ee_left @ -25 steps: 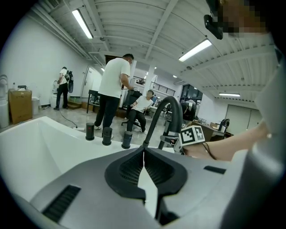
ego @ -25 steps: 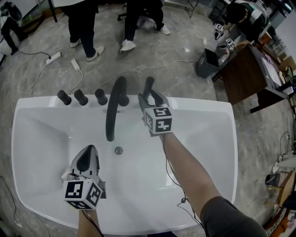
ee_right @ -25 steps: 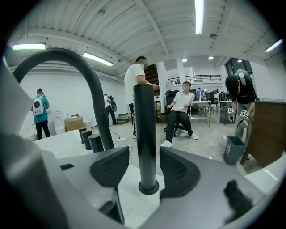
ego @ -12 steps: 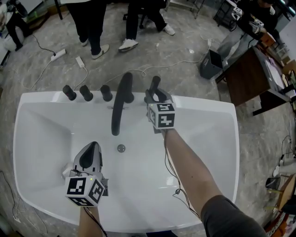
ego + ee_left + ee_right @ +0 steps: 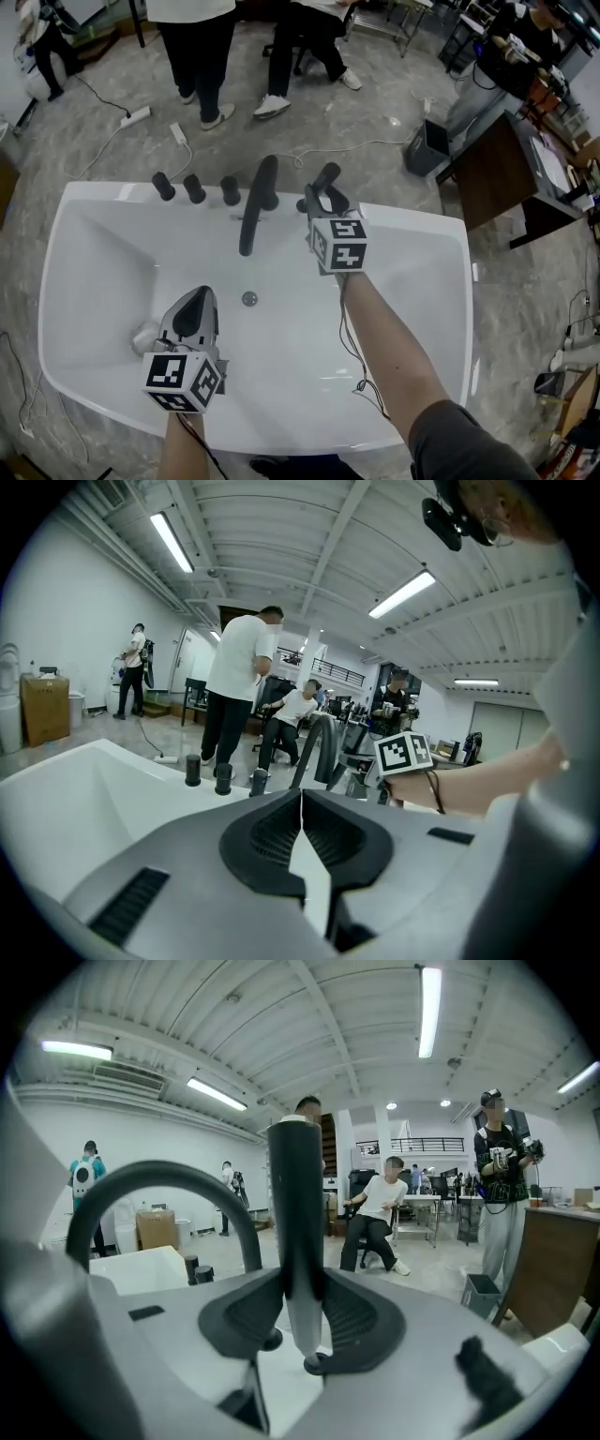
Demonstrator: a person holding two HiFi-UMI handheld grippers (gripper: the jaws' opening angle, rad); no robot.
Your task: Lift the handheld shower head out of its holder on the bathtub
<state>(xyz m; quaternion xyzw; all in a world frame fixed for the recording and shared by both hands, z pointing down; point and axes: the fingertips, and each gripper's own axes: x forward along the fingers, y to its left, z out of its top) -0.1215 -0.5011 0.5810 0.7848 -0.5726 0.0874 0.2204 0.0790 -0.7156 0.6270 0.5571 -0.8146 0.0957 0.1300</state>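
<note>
Since a second ago the right gripper [image 5: 323,199] has gone from standing wide open around the shower head [image 5: 327,174] to gripping it: its jaws have just been closing, with the dark handle between them. In the right gripper view the two ribbed pads of the right gripper [image 5: 302,1330] now press on either side of the shower head [image 5: 295,1213], about half open around its handle. The handle stands nearly upright and rises well above the jaws. Its paler lower end tapers down just below the pads; whether that end has cleared the holder I cannot tell. The left gripper [image 5: 195,314] is in much the same spot as before, low over the near left part of the basin. In its own view the left gripper [image 5: 302,827] has its jaws together with nothing between them.

The shower head sits at the far rim of the white bathtub [image 5: 422,281], just right of the curved dark spout [image 5: 258,211]. Left of the spout three dark knobs [image 5: 194,187] stand in a row on the same rim. A round drain [image 5: 249,298] lies in the tub floor between the two grippers. Beyond the tub, people [image 5: 202,56] stand and sit on the grey floor, where a power strip [image 5: 136,115] and white cables lie. A brown desk [image 5: 487,159] stands at the far right.
</note>
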